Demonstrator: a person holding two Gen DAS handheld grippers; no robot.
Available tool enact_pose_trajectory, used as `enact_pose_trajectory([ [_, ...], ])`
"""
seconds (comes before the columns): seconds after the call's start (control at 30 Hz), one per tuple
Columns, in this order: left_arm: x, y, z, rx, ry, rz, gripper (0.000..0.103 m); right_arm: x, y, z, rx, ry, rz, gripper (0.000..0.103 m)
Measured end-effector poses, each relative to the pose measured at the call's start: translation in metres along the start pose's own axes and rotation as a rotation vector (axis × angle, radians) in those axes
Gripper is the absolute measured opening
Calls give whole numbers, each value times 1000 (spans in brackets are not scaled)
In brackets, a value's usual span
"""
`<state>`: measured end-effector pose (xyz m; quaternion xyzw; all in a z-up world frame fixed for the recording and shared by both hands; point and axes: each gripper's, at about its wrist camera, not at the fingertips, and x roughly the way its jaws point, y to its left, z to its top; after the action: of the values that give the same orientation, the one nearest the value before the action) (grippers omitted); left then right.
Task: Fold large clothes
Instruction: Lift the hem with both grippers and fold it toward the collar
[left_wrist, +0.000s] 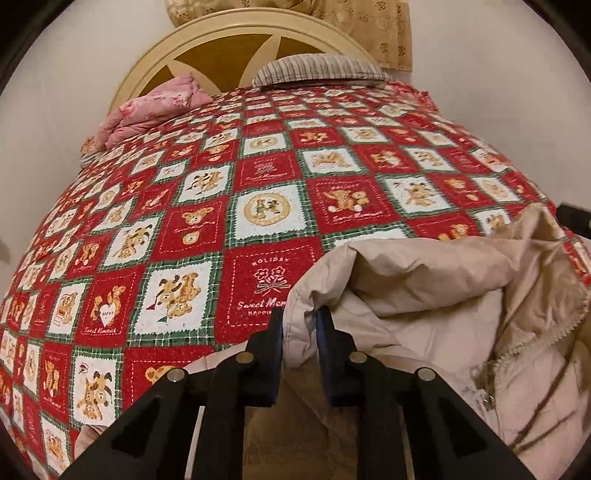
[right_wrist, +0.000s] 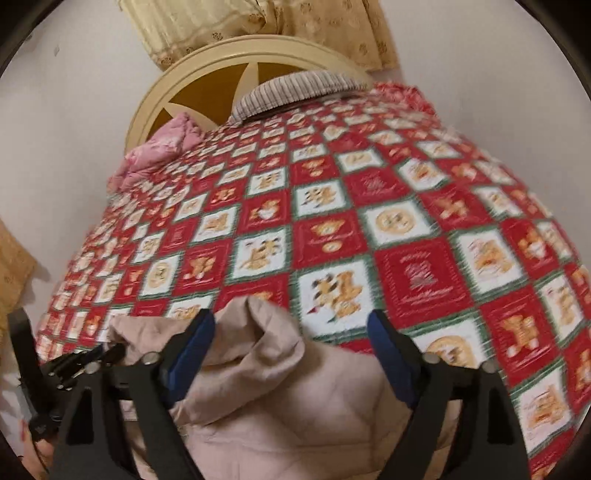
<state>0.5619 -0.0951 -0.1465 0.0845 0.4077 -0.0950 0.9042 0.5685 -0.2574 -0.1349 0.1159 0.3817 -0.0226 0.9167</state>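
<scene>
Beige puffy jacket (left_wrist: 424, 295) sits bunched up on the near right part of the red teddy-bear quilt (left_wrist: 192, 221). Left gripper (left_wrist: 299, 325) is pinching a fold of its edge between both pads. Right gripper (right_wrist: 291, 332) hangs spread wide above the jacket, grabbing nothing.

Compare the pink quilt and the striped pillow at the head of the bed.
The pink quilt is floral and crumpled; the striped pillow is grey-striped and smooth. The quilt sits at the bed's left corner, the pillow nearer the middle. Both rest against the headboard on the bear-print bedspread.
</scene>
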Motion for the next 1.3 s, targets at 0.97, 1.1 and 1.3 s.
enact_pose_trajectory([
  [0.97,-161,-4,12,-38,-390,-229,5,24,0,-83,-294,85,-138,3],
  [1.1,-135,-19,25,-59,-350,-257,26,24,-2,-84,-289,79,-132,3],
  [1.3,-8,-41,2,0,23,-99,42,25,-2,-85,-287,76,-127,4],
])
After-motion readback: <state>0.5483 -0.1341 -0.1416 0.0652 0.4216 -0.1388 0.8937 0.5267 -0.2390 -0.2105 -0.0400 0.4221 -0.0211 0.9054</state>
